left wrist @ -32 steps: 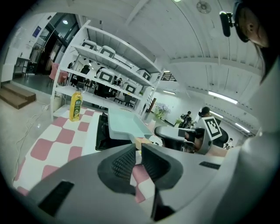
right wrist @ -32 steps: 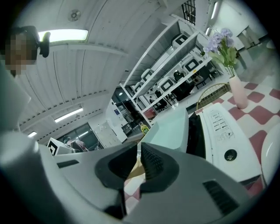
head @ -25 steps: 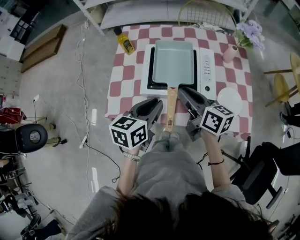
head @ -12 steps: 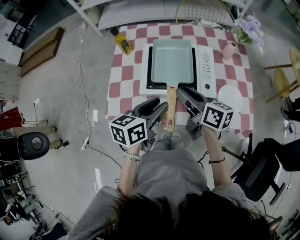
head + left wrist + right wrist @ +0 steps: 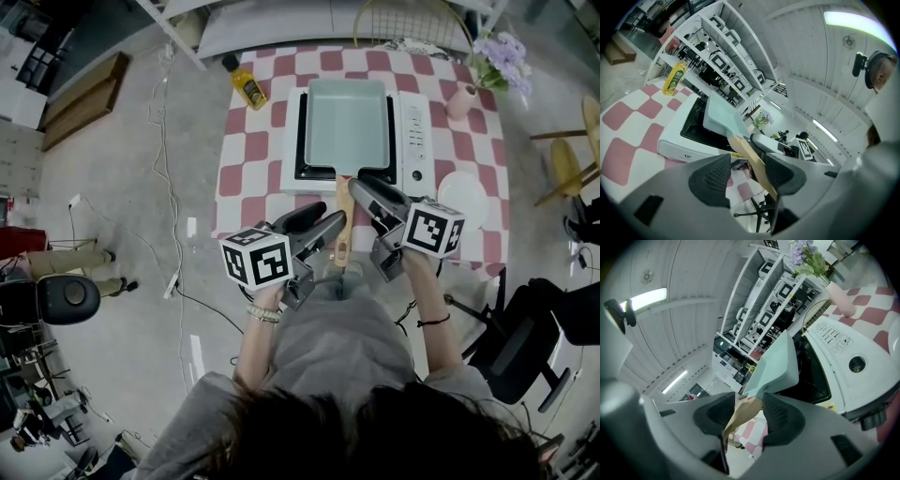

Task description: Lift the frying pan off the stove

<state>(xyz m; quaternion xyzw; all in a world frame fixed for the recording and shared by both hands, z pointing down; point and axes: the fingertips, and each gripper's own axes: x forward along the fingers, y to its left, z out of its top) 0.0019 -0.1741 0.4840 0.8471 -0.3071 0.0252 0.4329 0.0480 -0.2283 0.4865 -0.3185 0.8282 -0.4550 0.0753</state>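
Both grippers had just been opening around the wooden handle (image 5: 343,220) of the frying pan (image 5: 347,127), which sat squarely on the white stove (image 5: 412,141) with its handle reaching past the front edge of the checked table (image 5: 248,159) toward the person. The left gripper (image 5: 330,216) stood with its jaws spread, and in its own view the handle (image 5: 750,154) ran between the pads, lying close against one of them but not pinched. The right gripper (image 5: 364,192) was likewise spread, and the handle (image 5: 743,413) passed loosely through the gap between its pads. With neither claw clamped on the wood, the lift appeared not to have begun, and a firm closing on the handle looked to be the step needed before the pan could come up. The pan's pale green interior was bare, with no food or liquid in it. A yellow bottle (image 5: 249,89) lay at the table's far left corner, a pink vase (image 5: 459,105) held purple flowers, and a white plate (image 5: 461,197) beside the stove sat empty.
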